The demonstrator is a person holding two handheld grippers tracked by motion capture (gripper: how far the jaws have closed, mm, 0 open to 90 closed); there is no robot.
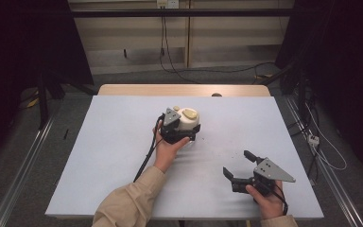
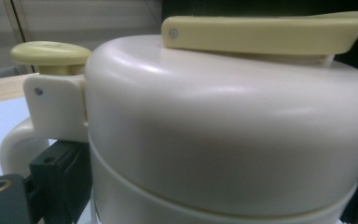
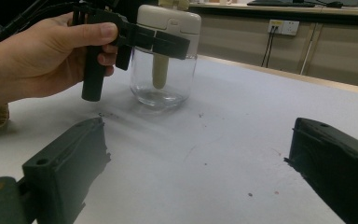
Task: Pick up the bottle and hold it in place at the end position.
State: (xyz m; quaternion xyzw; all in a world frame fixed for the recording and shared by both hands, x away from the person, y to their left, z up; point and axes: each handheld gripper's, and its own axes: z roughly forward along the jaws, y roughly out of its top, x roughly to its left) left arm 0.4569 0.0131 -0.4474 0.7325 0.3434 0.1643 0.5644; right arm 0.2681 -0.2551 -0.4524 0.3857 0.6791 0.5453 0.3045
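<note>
A clear glass jar (image 3: 163,77) with a cream lid (image 3: 168,21) stands upright near the middle of the table. In the high view the jar (image 1: 189,119) has my left gripper (image 1: 188,131) shut on it at lid height. The left gripper view is close on the cream lid (image 2: 223,121), with a pale yellow lever (image 2: 261,33) and knob (image 2: 50,52) on top and my left gripper (image 2: 214,186) with a black jaw on either side. My right gripper (image 1: 237,163) rests low near the front right, open with nothing between its jaws; it also shows as my right gripper (image 3: 200,128).
The table is covered by a pale blue-grey mat (image 1: 118,142) with a wooden edge (image 1: 137,90) at the back. Small dark specks (image 3: 249,194) dot the mat. Cables (image 1: 165,52) trail on the floor behind, and metal rails (image 1: 23,161) run along both sides.
</note>
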